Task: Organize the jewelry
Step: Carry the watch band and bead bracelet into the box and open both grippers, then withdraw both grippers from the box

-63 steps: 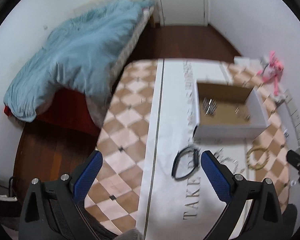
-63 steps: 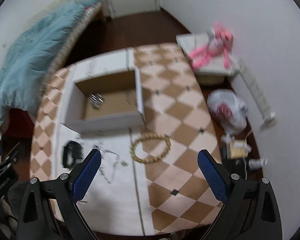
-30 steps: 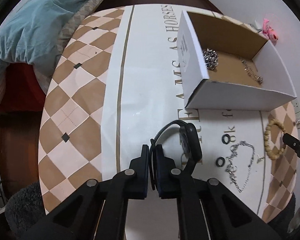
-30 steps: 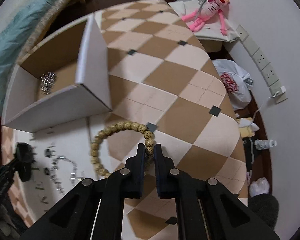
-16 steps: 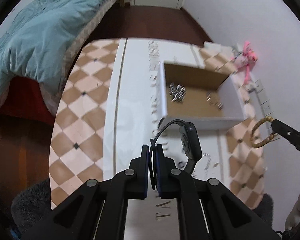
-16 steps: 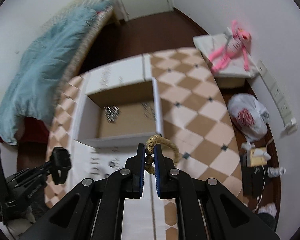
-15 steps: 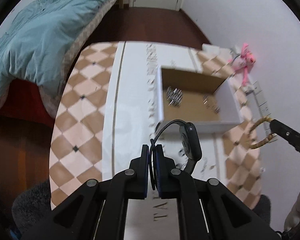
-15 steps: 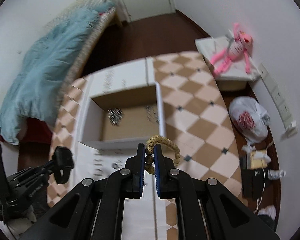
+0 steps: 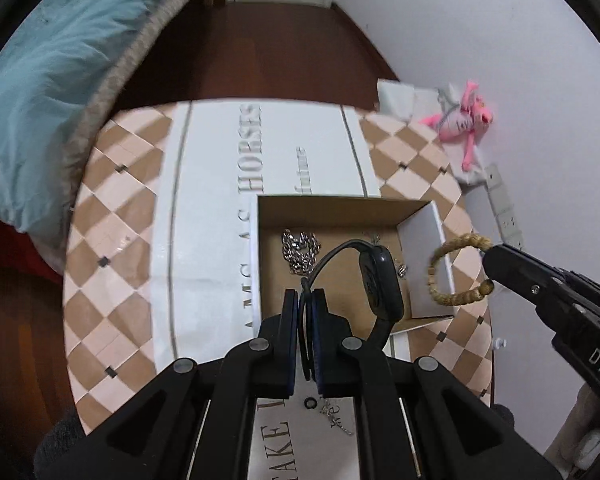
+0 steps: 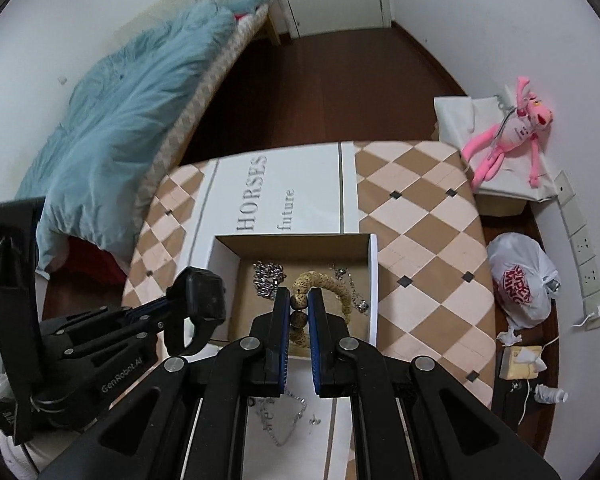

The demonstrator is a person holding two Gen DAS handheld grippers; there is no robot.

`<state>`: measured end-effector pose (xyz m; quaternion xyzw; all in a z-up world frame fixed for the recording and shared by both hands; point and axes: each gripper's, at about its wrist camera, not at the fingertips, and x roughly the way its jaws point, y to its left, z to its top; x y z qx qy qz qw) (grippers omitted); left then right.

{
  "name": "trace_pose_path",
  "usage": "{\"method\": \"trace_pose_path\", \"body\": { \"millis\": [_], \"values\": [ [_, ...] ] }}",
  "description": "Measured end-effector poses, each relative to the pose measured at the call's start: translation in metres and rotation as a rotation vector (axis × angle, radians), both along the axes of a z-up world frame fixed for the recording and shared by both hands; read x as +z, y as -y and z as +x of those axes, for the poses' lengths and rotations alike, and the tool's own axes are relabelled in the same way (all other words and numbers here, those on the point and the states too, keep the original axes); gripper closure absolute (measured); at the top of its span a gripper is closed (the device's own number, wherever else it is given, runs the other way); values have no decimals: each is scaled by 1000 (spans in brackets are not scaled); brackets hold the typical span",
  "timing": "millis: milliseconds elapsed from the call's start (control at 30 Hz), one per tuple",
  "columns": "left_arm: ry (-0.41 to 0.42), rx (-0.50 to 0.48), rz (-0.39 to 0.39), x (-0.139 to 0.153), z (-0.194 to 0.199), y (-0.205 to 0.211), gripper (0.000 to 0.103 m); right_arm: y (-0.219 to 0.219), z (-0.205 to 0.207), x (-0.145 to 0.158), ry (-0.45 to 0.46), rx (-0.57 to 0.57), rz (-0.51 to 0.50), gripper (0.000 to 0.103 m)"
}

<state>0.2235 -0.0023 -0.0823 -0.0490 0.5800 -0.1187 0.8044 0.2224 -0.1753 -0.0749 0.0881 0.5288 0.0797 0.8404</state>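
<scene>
- The table (image 9: 112, 216), covered in a checked cloth with a white printed runner down the middle, carries everything; both grippers hang above its near half and point steeply down at it.
- The open cardboard box (image 10: 374, 280) sits on the runner, its long side running left to right across both views, directly ahead of and below both grippers. A silver chain (image 10: 266, 276) and smaller pieces already lie on its floor.
- The left gripper (image 9: 305, 322) is clenched on the thin strap of a black watch (image 9: 380, 284), which dangles in front of the box's middle, its face turned sideways.
- The right gripper (image 10: 299, 310) is clamped on one bead of a tan bead bracelet (image 10: 328, 284). In the left wrist view the loop hangs over the box's right-hand wall (image 9: 428, 264); in its own view it lines up over the box floor.
- Judging by this, each held piece needs only a short move forward and down, the left for the middle, the right for the right end.
- A thin necklace (image 10: 288, 412) and a small dark ring (image 9: 310, 403) lie on the runner below the grippers, outside the box.
</scene>
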Motion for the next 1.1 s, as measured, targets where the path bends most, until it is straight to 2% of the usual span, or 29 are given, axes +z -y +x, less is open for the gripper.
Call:
{"method": "trace_pose_path", "body": {
  "millis": [133,233,300,333,367,400,500,533,567,667,700,900,1100],
  "values": [
    [-63,9,6,-13,11,4,92,0,14,-18,-50,19,20,94],
    [-82,25,14,-17,17,5,85,0,25,-41,-151,46,72,93],
    [-70,37,34,-16,18,4,70,4,27,-53,-192,42,73,90],
    [-65,44,38,-15,18,3,50,6,26,-55,-197,33,69,85],
    [-54,54,39,-13,18,1,39,10,25,-57,-198,22,68,71],
    [-34,62,45,-10,17,-1,37,14,23,-57,-193,13,63,59],
    [-7,81,90,-6,15,-6,26,23,15,-53,-170,-17,22,50],
    [4,88,108,-5,13,-8,17,26,13,-52,-162,-26,3,49],
    [13,92,123,-5,12,-9,13,27,11,-51,-155,-34,-21,42],
    [47,113,166,-4,4,-14,9,29,1,-50,-126,-65,-131,12],
    [61,120,175,-5,0,-15,7,30,-1,-50,-123,-72,-153,8],
    [122,136,243,-8,-18,-14,4,25,-15,-53,-96,-94,-247,2],
    [168,148,242,7,-32,-12,3,20,-30,-39,-45,-112,-272,2]
  ]
}}
